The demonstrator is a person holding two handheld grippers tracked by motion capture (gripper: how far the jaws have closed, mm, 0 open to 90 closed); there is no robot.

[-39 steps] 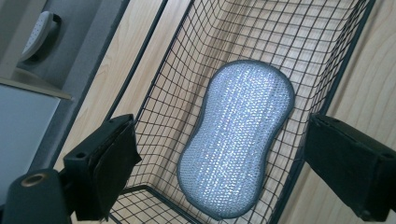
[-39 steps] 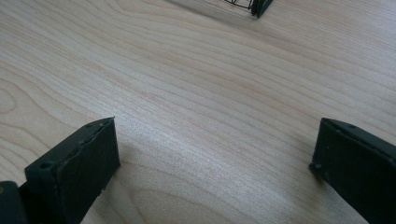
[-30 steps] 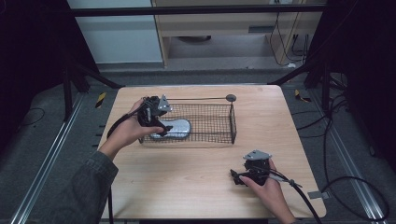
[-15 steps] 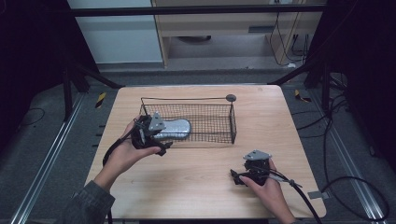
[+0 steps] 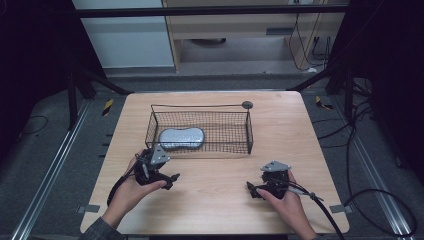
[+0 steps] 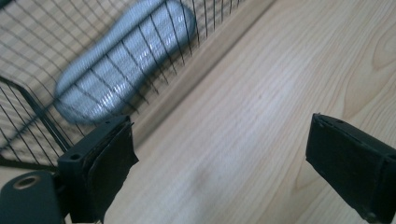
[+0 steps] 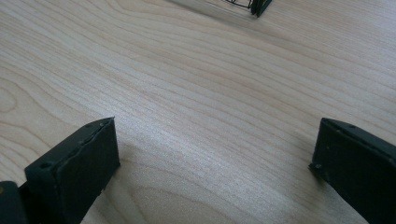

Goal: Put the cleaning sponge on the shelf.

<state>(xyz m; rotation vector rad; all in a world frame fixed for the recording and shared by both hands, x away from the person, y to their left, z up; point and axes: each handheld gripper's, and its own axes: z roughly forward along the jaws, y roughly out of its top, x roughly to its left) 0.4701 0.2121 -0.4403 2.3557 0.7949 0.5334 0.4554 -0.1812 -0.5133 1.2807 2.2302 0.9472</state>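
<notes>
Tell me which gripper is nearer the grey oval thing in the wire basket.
Left. The left gripper sits just in front of the grey oval thing, outside the basket. The right gripper rests further off, toward the table's near right.

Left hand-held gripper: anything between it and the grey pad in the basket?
Yes. The wire basket's near mesh wall stands between the left hand-held gripper and the grey pad; the basket's top is open.
</notes>
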